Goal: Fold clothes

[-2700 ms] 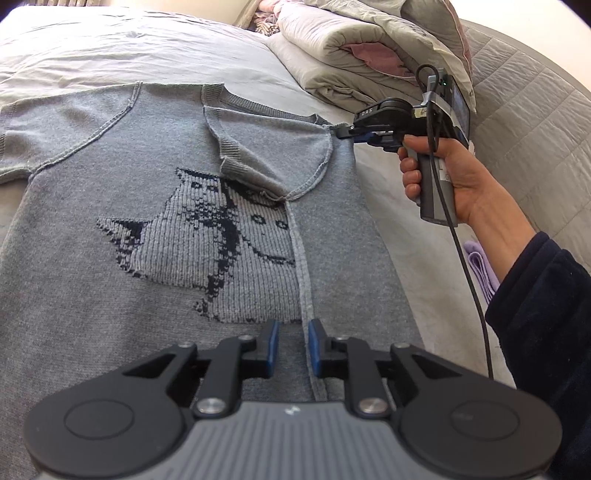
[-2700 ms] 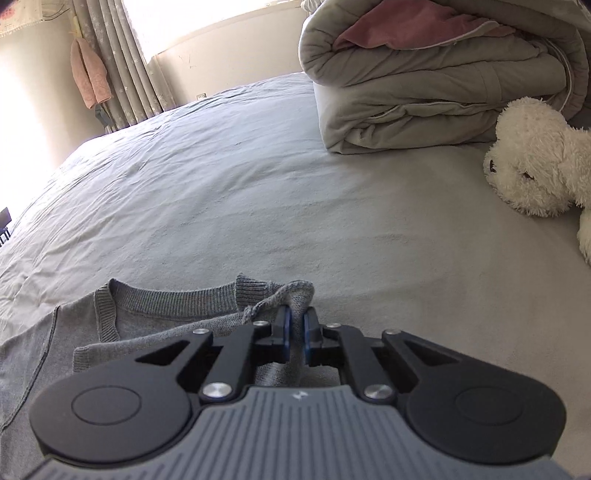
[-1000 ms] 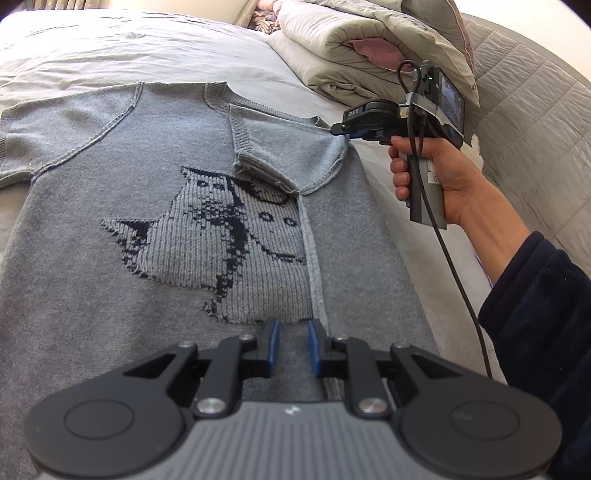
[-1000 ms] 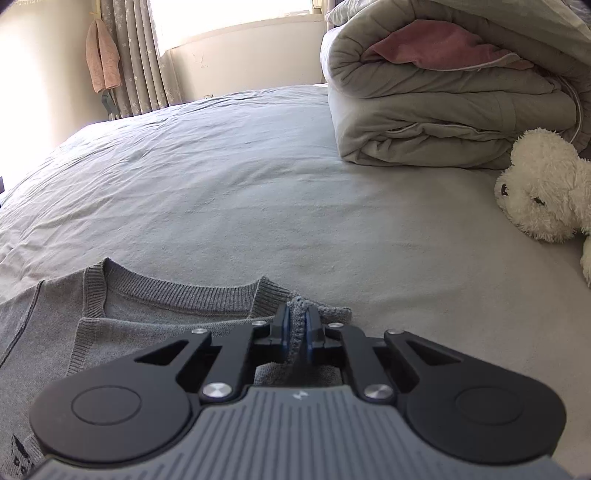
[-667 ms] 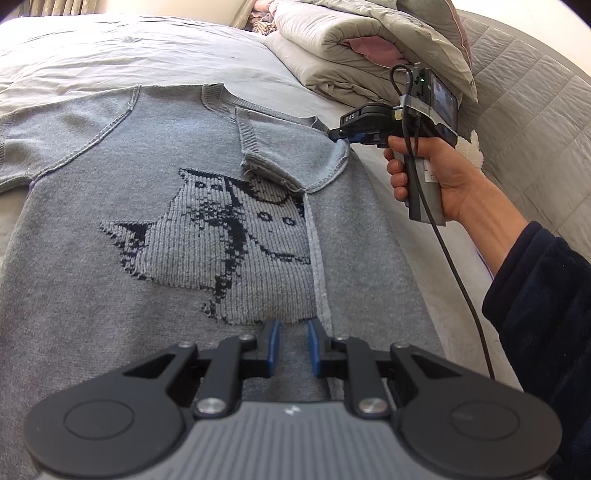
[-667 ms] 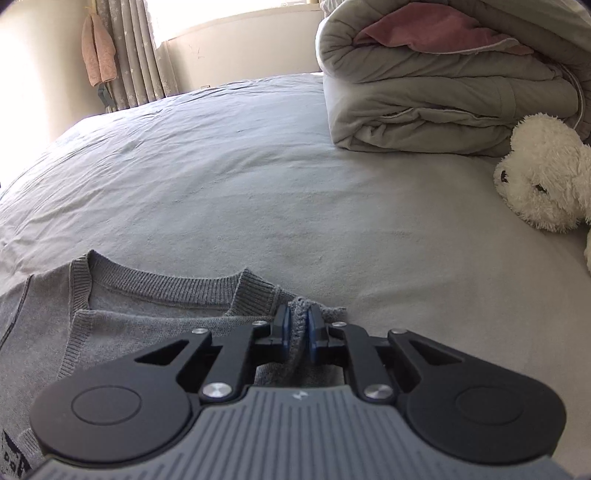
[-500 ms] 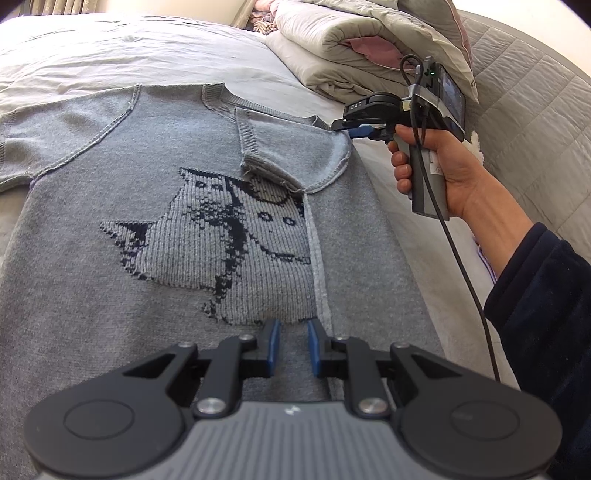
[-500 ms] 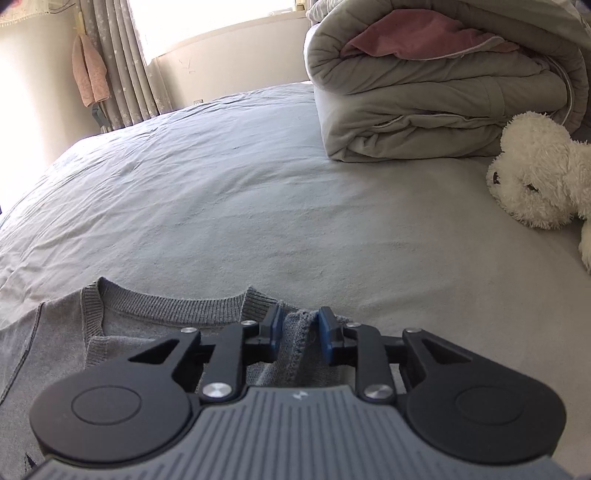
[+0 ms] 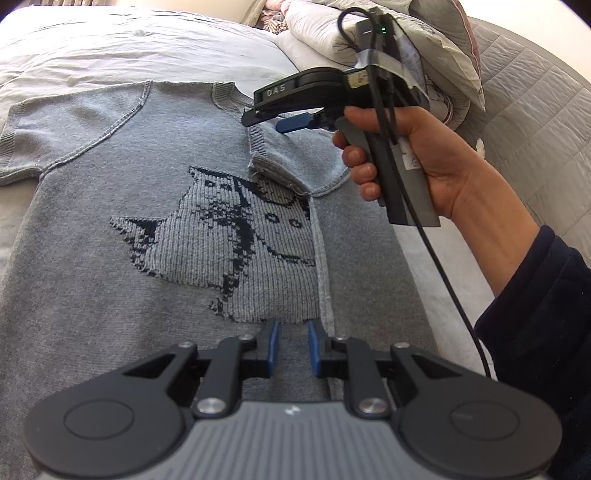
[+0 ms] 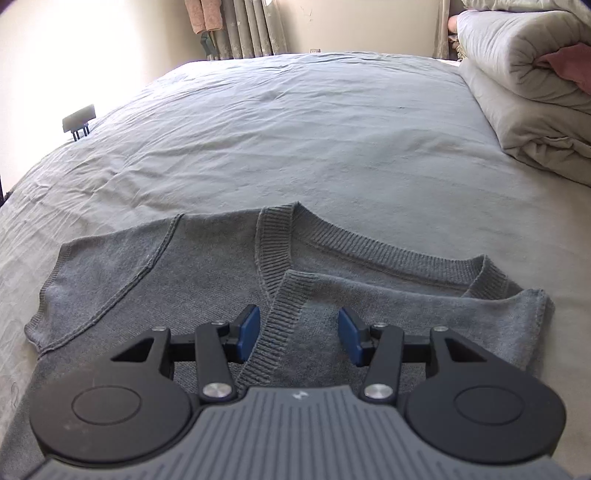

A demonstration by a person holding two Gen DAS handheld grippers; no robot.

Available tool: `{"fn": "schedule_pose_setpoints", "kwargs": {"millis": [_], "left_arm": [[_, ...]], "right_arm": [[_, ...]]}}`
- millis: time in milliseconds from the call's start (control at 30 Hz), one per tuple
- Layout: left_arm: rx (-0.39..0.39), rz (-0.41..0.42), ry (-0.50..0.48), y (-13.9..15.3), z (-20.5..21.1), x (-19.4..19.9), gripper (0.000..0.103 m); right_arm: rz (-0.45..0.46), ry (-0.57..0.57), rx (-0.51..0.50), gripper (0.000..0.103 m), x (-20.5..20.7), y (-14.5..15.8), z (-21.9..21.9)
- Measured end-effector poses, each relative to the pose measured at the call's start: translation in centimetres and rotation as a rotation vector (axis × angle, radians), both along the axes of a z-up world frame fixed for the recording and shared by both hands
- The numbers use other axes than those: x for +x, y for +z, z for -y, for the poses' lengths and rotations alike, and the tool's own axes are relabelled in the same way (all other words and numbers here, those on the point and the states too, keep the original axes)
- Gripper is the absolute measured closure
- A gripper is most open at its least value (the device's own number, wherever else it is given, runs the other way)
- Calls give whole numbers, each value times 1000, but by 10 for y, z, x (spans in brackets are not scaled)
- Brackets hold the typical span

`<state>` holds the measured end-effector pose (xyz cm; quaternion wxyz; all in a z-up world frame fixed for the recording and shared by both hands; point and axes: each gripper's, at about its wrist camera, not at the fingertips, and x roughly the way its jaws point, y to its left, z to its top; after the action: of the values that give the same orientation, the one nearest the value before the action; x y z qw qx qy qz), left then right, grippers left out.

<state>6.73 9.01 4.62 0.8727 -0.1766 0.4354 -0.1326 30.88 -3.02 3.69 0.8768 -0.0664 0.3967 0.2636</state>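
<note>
Looking from my left wrist: the grey sweater (image 9: pixel 110 280) lies flat on the bed (image 9: pixel 110 40), cat pattern (image 9: pixel 229 251) up, its right side and sleeve folded in over the cat's edge; my right hand (image 9: pixel 428 155) holds the right claw (image 9: pixel 291 123) above the collar, a cable hanging from it.
Looking from my right wrist: only the sweater's top shows, with the ribbed collar (image 10: pixel 369 247), the unfolded sleeve left of it, and the folded-in sleeve just below; a rolled duvet (image 10: pixel 524 85) sits well to the collar's right, curtains (image 10: pixel 251 26) far beyond.
Left claw (image 9: pixel 291 349): blue pads close together with a narrow gap; sweater fabric lies between them near the fold's edge below the cat; I cannot tell if they pinch it.
Right claw (image 10: pixel 299 334): jaws have just been opening, now spread; the folded sleeve's ribbed cuff lies beneath and between the pads, unpinched, just below the collar.
</note>
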Motion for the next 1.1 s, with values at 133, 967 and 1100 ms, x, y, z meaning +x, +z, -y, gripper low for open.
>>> {"fn": "schedule_pose_setpoints", "kwargs": {"millis": [133, 967, 1100], "left_arm": [[-3, -3, 11, 1, -2, 1, 85], [-30, 10, -21, 8, 8, -16, 79], [-23, 12, -10, 10, 10, -19, 79]], "right_arm": [[59, -47, -13, 96, -4, 2, -7], [-27, -200, 116, 54, -147, 21, 107], [-24, -219, 147, 54, -154, 26, 111]]}}
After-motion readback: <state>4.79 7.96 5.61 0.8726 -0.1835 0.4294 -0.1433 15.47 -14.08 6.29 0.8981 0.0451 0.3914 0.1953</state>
